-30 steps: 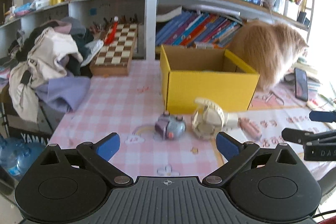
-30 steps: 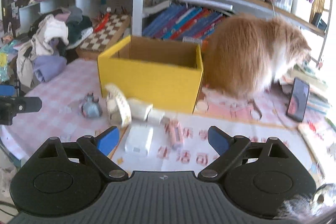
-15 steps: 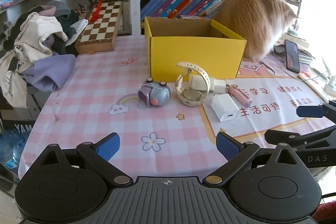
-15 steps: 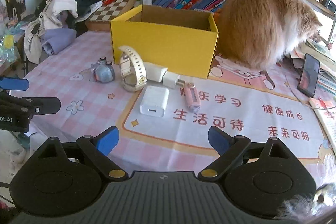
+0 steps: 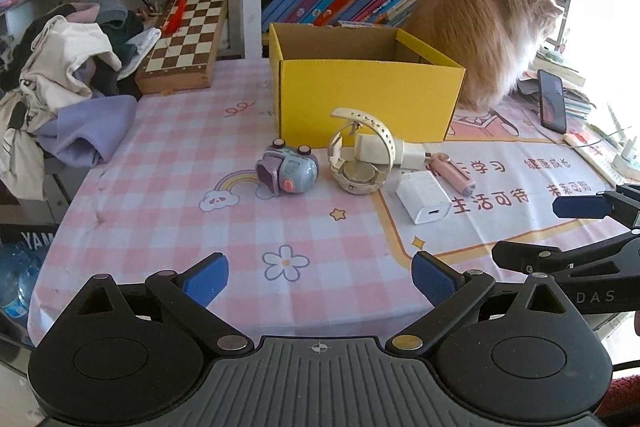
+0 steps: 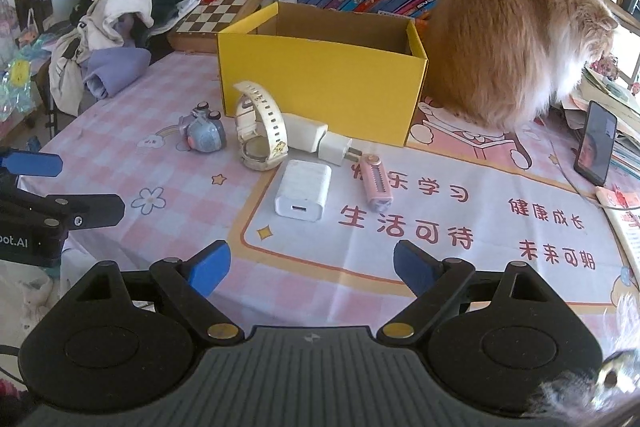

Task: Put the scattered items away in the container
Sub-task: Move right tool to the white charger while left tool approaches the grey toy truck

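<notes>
Tongs first: both pairs hang released and empty over the near edge of the bench [image 6: 500, 187], the left tongs [image 5: 320, 277] ahead of the pink check, the right tongs [image 6: 312, 263] ahead of the printed mat. Nothing is gathered yet, so the step in hand looks like a first pick.

Nearest ahead of the right tongs, slightly left of centre, lies the flat white charger [image 6: 303, 190], flat on its broad face. Just right of it is the pink clip-shaped thing [image 6: 376, 183], lying lengthwise away from the tongs. I would take the charger across its narrow sides, coming down square, since a tilted bite would likely skid it.

Farther on, straight ahead of the left tongs, sit the grey toy camera [image 5: 289, 171] and, just right of it, the cream watch [image 5: 360, 155], its strap arched up over a second white adapter [image 6: 316, 139]. The strap touches or overlaps that adapter, so lifting one may drag the other; the toy stands apart and seems the cleaner pick for the left side.

Beyond them all stands the yellow box [image 6: 320, 83], open on top, its front wall just behind the watch. Releases should come from above the rim. An orange cat [image 6: 516, 51] sits against the box's right side, so approaching from the left looks safer.
</notes>
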